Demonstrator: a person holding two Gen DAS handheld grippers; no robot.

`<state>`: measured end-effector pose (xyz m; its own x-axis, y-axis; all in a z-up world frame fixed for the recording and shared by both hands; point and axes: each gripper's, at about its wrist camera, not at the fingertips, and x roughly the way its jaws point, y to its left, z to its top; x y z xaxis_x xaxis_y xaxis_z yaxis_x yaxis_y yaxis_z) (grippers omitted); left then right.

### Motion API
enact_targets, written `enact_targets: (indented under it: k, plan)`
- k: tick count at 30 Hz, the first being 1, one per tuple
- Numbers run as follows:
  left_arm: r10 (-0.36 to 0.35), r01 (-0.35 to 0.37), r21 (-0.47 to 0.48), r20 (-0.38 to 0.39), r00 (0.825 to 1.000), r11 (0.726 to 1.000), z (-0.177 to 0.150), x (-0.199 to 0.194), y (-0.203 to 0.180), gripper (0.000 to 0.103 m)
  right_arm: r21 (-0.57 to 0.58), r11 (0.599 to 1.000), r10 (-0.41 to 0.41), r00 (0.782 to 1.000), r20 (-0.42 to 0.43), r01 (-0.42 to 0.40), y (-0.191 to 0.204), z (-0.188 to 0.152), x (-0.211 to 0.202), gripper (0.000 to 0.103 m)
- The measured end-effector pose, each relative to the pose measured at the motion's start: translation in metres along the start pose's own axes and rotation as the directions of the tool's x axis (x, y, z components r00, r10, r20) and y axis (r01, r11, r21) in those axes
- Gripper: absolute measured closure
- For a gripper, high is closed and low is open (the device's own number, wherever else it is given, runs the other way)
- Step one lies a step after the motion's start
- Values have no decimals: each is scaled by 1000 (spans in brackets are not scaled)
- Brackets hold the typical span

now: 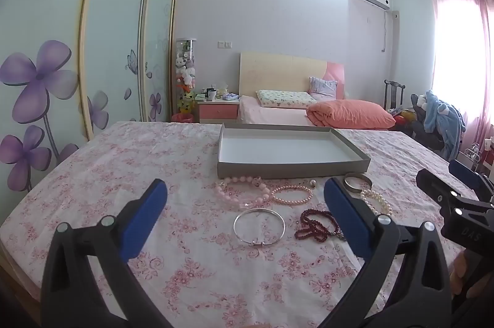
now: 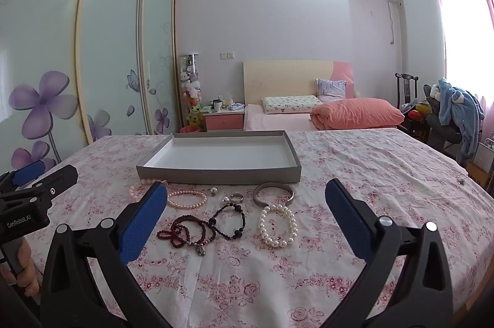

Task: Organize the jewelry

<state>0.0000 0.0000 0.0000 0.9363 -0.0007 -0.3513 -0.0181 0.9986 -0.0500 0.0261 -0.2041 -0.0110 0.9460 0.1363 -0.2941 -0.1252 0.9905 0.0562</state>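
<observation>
A shallow grey tray (image 1: 293,167) (image 2: 216,173), white inside, lies empty on the floral cloth. In front of it lie a pink bead bracelet (image 1: 244,192), a small pearl bracelet (image 1: 291,195) (image 2: 186,199), a silver bangle (image 1: 258,225), dark red beads (image 1: 318,224) (image 2: 185,232), a black bead bracelet (image 2: 230,220), a white pearl bracelet (image 1: 375,199) (image 2: 278,226), a grey bangle (image 1: 358,182) (image 2: 273,193) and a ring (image 2: 236,198). My left gripper (image 1: 245,198) is open above the silver bangle. My right gripper (image 2: 246,201) is open above the beads and pearls.
The cloth-covered table (image 2: 386,173) fills the foreground. A small metal piece (image 2: 461,181) lies near its right edge. Behind stand a bed (image 2: 308,111), a nightstand (image 2: 223,119), a sliding wardrobe (image 2: 108,50) on the left and a chair with clothes (image 2: 457,111) on the right.
</observation>
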Motion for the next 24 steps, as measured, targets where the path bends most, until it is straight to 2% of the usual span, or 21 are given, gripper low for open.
enact_targets:
  k: [24]
  plan:
    - [-1,1,-3,-7,1000,1000,0,0,0,4,-1,1000,-1,1000,-1,1,0,1,0,2]
